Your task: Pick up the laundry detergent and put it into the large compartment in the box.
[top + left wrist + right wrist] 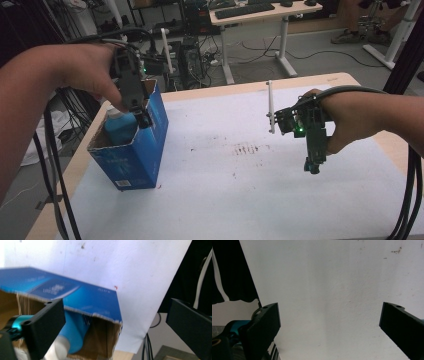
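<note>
White-covered table carried a blue box at nine o'clock, blue bottle inside. Left gripper hovered above, jaws spread, holding nothing; best lifted straight up. Right gripper waited, spread, at three o'clock.

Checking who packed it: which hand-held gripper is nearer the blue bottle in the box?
Left. The left hand-held gripper hangs open just over the blue bottle in the box; the right hand-held gripper is open, far across the table.
</note>
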